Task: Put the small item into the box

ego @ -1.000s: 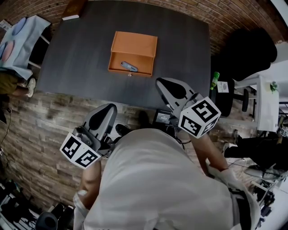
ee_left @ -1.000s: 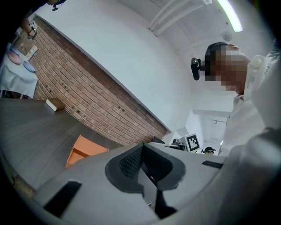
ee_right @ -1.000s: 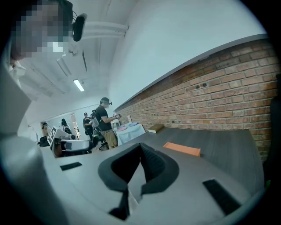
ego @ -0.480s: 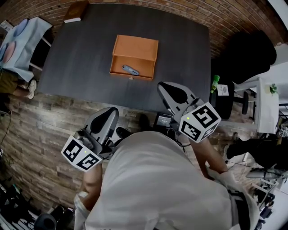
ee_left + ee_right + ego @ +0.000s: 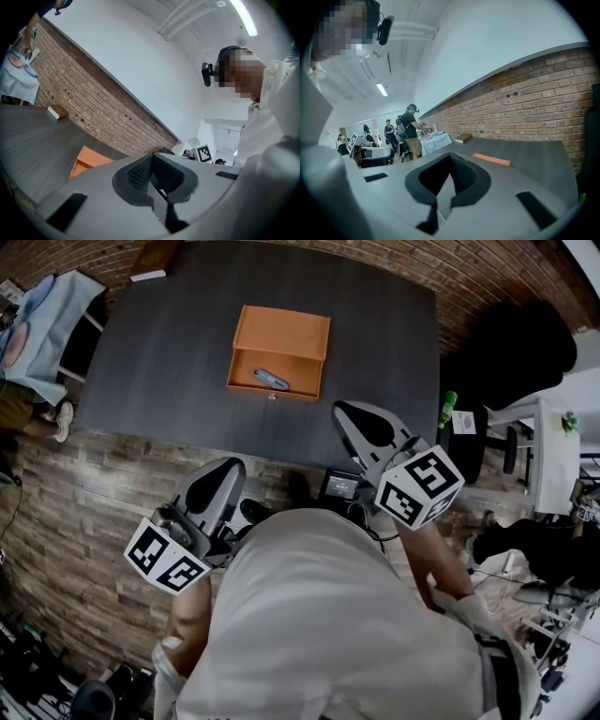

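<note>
An open orange box [image 5: 281, 332] lies on the dark table [image 5: 375, 334], and a small grey-blue item [image 5: 271, 381] rests inside its lower tray. Both grippers hang short of the table's near edge, close to the person's body. My left gripper [image 5: 228, 468] is shut with nothing between its pads and sits left of the box line. My right gripper [image 5: 345, 411] is also shut and empty, just off the table's front edge, right of the box. The box shows as an orange wedge [image 5: 88, 162] past the left gripper [image 5: 151, 158] and as a thin strip [image 5: 491, 160] past the right gripper [image 5: 450, 158].
A book [image 5: 148, 276] lies at the table's far left corner. A small black device [image 5: 339, 486] sits by the near edge. A green bottle [image 5: 448, 410] and a black chair [image 5: 514, 351] stand to the right, a cloth-covered table [image 5: 42, 324] to the left. People [image 5: 410, 132] work in the background.
</note>
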Motion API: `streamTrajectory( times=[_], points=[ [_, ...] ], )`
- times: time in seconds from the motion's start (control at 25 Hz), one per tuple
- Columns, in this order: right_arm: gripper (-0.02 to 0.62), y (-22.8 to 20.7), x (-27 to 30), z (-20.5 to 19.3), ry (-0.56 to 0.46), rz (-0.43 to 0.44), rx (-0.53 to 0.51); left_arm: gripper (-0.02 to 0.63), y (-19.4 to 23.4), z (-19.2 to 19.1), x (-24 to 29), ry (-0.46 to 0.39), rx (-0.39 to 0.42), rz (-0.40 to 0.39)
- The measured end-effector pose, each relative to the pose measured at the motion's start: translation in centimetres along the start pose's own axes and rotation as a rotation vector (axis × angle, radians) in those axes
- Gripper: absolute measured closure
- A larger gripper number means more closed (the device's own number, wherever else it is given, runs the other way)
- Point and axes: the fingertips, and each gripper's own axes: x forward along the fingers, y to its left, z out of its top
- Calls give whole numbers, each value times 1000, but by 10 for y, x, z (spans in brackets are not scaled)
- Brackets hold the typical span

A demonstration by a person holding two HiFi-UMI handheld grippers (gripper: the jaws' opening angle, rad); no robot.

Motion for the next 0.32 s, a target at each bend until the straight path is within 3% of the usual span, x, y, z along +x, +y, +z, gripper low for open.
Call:
streamTrajectory(
  times=[0.32],
  points=[
    [583, -8, -1, 1, 1, -23, 6, 595, 1, -3, 3, 8, -8, -7]
  ],
)
